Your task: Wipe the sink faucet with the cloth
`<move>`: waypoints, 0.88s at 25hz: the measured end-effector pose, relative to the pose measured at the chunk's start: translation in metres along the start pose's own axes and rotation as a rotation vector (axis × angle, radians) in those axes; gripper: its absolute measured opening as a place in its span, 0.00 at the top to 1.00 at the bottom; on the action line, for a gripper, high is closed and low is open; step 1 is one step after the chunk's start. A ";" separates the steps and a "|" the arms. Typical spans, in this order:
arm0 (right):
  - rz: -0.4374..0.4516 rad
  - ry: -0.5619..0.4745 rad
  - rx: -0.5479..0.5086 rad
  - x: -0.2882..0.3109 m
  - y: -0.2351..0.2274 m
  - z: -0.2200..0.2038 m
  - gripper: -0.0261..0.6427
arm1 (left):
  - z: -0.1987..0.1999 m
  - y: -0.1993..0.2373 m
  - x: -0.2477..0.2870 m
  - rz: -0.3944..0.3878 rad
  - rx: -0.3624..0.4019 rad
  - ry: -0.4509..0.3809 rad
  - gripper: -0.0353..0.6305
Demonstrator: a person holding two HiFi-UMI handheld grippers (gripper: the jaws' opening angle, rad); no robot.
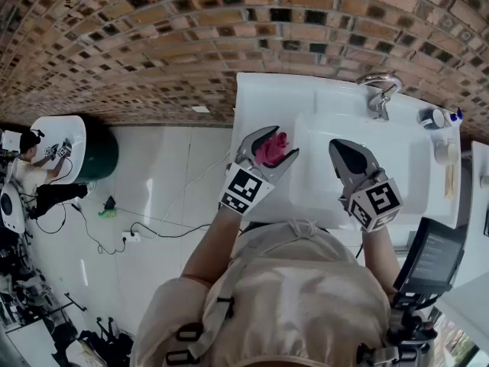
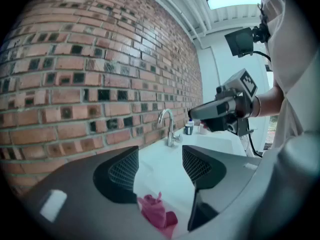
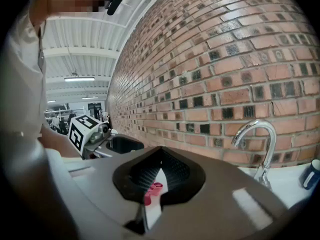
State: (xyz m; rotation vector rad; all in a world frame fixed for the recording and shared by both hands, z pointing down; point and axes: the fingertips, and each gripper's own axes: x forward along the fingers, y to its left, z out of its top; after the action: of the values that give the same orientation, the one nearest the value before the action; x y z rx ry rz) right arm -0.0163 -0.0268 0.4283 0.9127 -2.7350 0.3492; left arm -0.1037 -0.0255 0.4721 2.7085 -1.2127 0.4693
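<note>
Broadly, a brick wall (image 1: 153,37) fills the top of the head view, and the white counter (image 1: 256,98) with its sink basin (image 1: 382,174) sits right of centre below it. The left hand-held gripper (image 2: 160,171) stands with its jaws wide apart, the pink cloth (image 2: 156,211) lying crumpled on the counter between them, neither pad pressing it. The right hand-held gripper (image 3: 159,176) is closed to a thin slit and empty, poised over the basin. The faucet (image 1: 380,92) is at the upper right, well apart from the cloth, with small bottles (image 1: 435,118) just beside it. A grab that catches only a loose fold would probably let the cloth slip into the basin on the way across, and a wide wiping sweep could knock the bottles.
</note>
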 end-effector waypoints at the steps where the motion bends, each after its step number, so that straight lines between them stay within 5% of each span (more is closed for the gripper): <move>1: 0.003 0.004 0.004 0.004 -0.001 -0.003 0.98 | -0.015 0.002 0.002 -0.003 -0.008 0.044 0.57; 19: 0.047 0.107 0.104 0.039 -0.023 -0.065 0.98 | -0.211 0.036 0.048 0.005 -0.133 0.554 0.46; 22: 0.043 0.112 0.117 0.040 -0.027 -0.068 0.98 | -0.219 0.048 0.046 0.049 -0.098 0.583 0.69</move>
State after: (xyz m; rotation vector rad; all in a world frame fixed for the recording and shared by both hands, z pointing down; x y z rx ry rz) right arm -0.0205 -0.0497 0.5083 0.8362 -2.6577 0.5565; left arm -0.1593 -0.0355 0.6935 2.2183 -1.0914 1.0772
